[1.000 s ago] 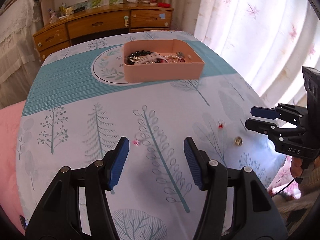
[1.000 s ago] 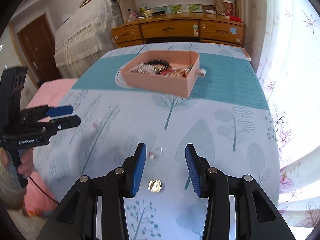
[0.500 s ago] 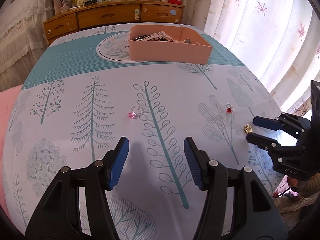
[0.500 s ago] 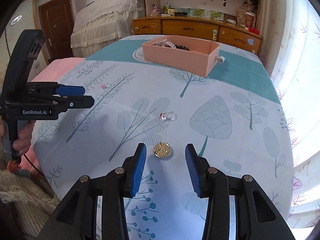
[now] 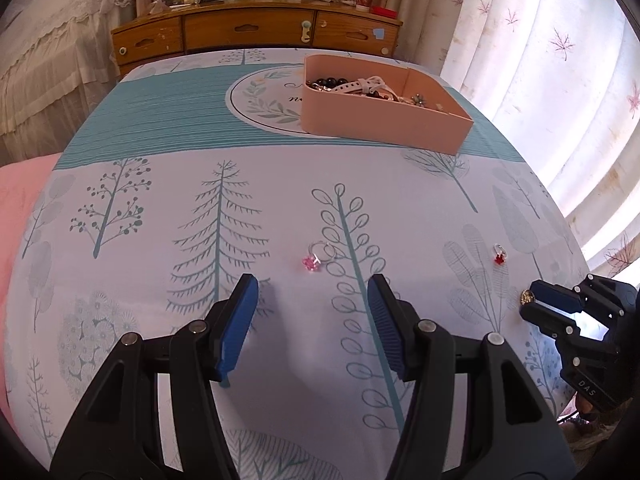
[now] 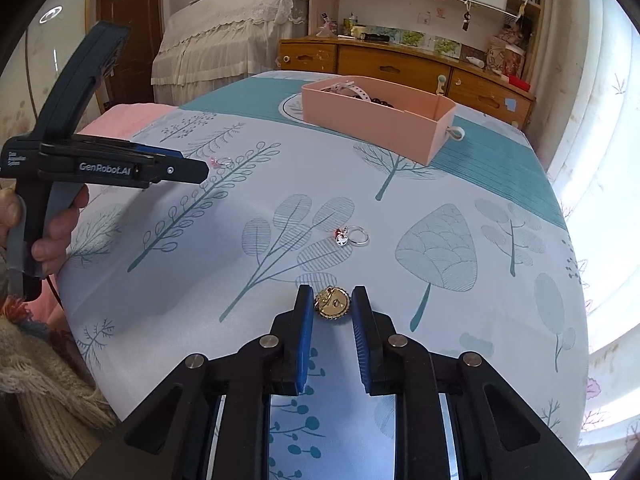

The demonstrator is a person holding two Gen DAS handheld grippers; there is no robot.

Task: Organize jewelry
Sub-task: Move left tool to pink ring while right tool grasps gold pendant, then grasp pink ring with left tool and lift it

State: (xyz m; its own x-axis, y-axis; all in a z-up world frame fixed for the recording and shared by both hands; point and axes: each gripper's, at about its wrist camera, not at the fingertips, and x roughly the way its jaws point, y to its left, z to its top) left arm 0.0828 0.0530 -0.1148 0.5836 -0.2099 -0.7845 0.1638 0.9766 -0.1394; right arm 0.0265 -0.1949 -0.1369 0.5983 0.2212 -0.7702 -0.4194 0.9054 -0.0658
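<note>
Both tools have dropped closer to the tree-printed cloth over the tabletop (image 6: pixel 460 184) than they were a second ago, and the right tool (image 6: pixel 331 300) has just been closing its jaws around the small round gold scallop-edged brooch (image 6: pixel 332 302). That brooch lies between the blue pads, which stand narrow and look to be touching or almost touching its rim; I cannot tell whether they press on it yet.

The left tool (image 5: pixel 312 308) is held about half wide with nothing between its jaws; the clear ring with a pink flower stone (image 5: pixel 314 258) lies just beyond its tips at 12 o'clock. A silver ring with a red stone (image 6: pixel 350 236) sits on the cloth at 12 o'clock from the brooch.

Judging by this, the step in hand is picking up the brooch. Next comes a firm pinch, a lift, and a carry to the open pink rectangular box of jewelry (image 6: pixel 372 116), well away at 12 o'clock.
</note>
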